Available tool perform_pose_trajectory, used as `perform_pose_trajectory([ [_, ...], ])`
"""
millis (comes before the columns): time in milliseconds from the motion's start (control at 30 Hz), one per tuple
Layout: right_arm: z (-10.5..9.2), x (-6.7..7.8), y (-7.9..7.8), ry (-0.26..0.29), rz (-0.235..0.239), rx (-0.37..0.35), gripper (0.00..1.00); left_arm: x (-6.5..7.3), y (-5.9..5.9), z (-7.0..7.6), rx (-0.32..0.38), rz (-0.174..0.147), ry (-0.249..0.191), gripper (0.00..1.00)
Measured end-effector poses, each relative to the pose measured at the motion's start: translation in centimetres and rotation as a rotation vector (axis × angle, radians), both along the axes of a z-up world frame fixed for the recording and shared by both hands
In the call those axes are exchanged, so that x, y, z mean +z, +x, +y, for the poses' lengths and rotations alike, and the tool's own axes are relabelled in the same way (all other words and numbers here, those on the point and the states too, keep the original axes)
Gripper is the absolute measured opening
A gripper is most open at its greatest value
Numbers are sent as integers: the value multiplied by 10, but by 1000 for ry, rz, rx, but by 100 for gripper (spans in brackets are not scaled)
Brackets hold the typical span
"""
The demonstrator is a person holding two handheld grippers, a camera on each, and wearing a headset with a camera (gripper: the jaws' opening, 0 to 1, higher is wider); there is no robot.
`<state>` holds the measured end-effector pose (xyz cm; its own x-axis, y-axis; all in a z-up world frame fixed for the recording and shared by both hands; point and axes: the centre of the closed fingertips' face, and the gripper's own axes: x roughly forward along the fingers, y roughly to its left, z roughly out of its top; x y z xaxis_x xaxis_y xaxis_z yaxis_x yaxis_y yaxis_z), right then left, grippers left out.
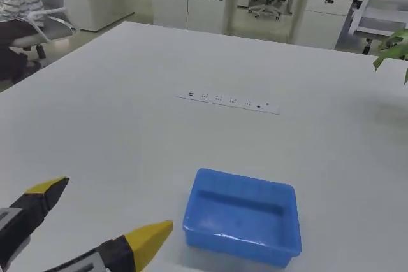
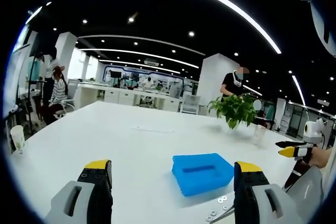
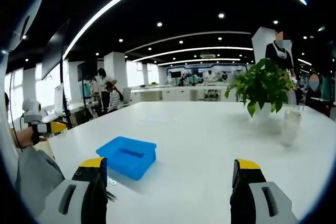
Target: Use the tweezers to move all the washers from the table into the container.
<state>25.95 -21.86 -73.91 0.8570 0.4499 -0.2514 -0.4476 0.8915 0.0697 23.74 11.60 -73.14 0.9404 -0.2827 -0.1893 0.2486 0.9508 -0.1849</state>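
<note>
I am holding the left gripper (image 2: 172, 167) and right gripper (image 3: 168, 164) wide open over the table (image 1: 127, 125). Washers (image 2: 221, 201) are lying just beside the bin (image 1: 239, 237), with bare table stretching all around.

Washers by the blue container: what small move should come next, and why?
Probably lower the left gripper toward the washers, which lie loose on the table beside the container; its jaws stand wide open, holding nothing.
</note>
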Motion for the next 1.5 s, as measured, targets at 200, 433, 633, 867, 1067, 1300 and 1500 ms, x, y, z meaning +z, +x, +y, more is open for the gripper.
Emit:
perform_pose_trajectory([
  [200, -7, -20, -3, -74, 122, 4, 99, -12, 0, -8, -50, 70, 13, 99],
  [433, 1, -21, -2, -145, 157, 72, 77, -24, -2, -21, -140, 142, 49, 98],
  [633, 35, -30, -9, -175, 175, 207, 73, -50, -16, -43, -332, 267, 161, 75],
  [867, 75, -43, -24, -256, 186, 371, 66, -68, -33, -71, -525, 361, 178, 52],
  [1067, 102, -47, -31, -264, 189, 484, 61, -91, -42, -84, -680, 447, 284, 43],
  [1300, 119, -58, -37, -319, 197, 579, 58, -104, -43, -97, -817, 472, 374, 26],
  [1500, 126, -66, -43, -362, 209, 629, 55, -129, -43, -96, -934, 490, 581, 13],
])
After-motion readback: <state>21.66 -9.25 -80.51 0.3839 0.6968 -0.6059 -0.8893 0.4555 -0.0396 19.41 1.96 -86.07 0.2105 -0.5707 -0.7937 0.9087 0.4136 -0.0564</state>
